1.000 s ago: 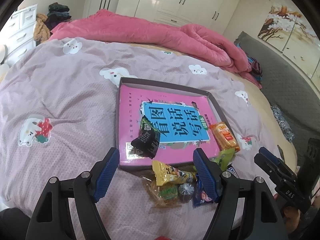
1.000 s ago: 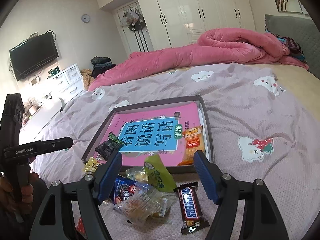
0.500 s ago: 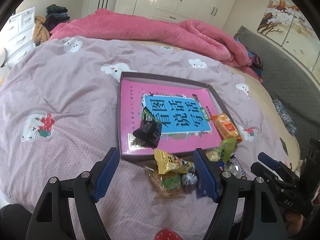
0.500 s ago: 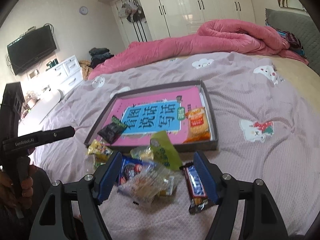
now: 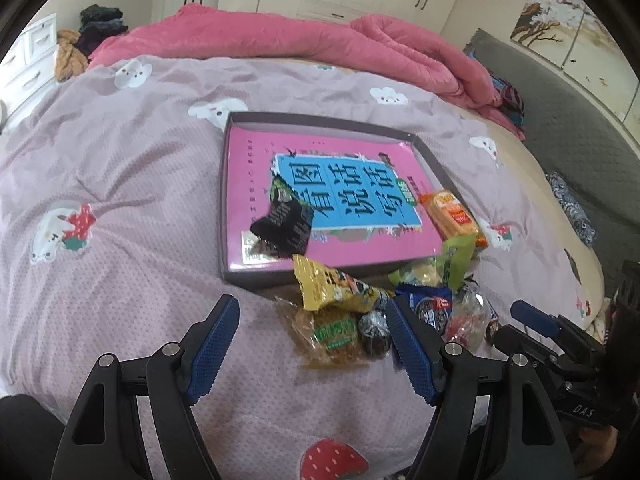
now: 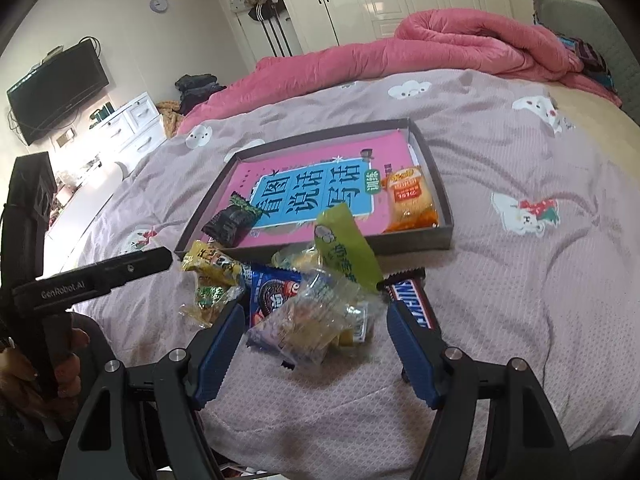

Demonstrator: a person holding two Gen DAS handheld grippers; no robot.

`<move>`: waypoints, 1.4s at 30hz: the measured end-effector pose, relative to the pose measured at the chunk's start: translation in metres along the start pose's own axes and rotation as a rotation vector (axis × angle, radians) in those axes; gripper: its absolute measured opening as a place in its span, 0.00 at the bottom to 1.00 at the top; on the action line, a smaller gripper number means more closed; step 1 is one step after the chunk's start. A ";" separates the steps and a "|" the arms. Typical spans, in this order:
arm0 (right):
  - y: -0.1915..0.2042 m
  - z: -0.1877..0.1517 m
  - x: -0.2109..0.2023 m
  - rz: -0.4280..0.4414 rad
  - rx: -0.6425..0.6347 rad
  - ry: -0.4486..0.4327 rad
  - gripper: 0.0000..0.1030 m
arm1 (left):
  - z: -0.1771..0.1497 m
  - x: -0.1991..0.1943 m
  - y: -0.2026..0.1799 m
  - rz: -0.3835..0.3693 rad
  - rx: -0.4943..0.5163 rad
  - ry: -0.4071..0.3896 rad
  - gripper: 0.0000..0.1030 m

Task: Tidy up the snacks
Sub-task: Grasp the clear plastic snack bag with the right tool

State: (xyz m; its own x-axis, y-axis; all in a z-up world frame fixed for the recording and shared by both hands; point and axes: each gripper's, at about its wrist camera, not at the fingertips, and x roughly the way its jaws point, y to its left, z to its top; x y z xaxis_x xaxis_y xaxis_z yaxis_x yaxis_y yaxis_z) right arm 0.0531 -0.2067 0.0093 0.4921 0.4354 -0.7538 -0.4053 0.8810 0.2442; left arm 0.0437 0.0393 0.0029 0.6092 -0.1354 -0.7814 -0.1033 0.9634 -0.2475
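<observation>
Snickers bar (image 6: 412, 306): right view only.

Tray (image 5: 434, 168) on bed (image 5: 120, 208), book (image 5: 248, 168) inside. Two packets in tray: one (image 5: 286, 222) near-left, one (image 5: 450, 214) right. Snack pile (image 6: 304, 300) on bed before tray. Blanket (image 5: 320, 46) behind.

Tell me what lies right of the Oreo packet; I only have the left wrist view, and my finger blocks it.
Observer: A Snickers bar lies on the bedspread, outside the tray.
Operator: Report what sits between the right gripper's fingers.
Observer: The right gripper is open over a clear-wrapped packet; neither pad seems to press it.
Operator: Check the orange packet.
Observer: The orange packet lies fully inside the tray, along its right wall.
</observation>
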 end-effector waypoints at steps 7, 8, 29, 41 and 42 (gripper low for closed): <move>0.002 -0.002 0.005 0.030 0.013 0.029 0.71 | -0.009 0.006 -0.008 0.007 0.024 0.035 0.75; 0.002 -0.002 0.006 0.032 0.013 0.032 0.71 | -0.010 0.008 -0.009 0.007 0.027 0.039 0.75; 0.001 -0.002 0.033 0.069 0.053 0.086 0.59 | -0.002 0.027 0.002 -0.096 -0.060 0.062 0.75; 0.016 -0.002 0.044 -0.007 -0.068 0.094 0.40 | 0.008 0.043 0.005 -0.182 -0.114 0.065 0.68; 0.016 -0.002 0.044 -0.010 -0.072 0.093 0.40 | 0.008 0.043 0.005 -0.188 -0.114 0.066 0.66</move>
State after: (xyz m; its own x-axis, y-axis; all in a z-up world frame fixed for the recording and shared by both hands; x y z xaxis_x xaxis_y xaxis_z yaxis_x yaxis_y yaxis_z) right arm 0.0664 -0.1740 -0.0215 0.4236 0.4048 -0.8104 -0.4570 0.8679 0.1946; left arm 0.0759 0.0401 -0.0276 0.5734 -0.3286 -0.7505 -0.0837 0.8878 -0.4527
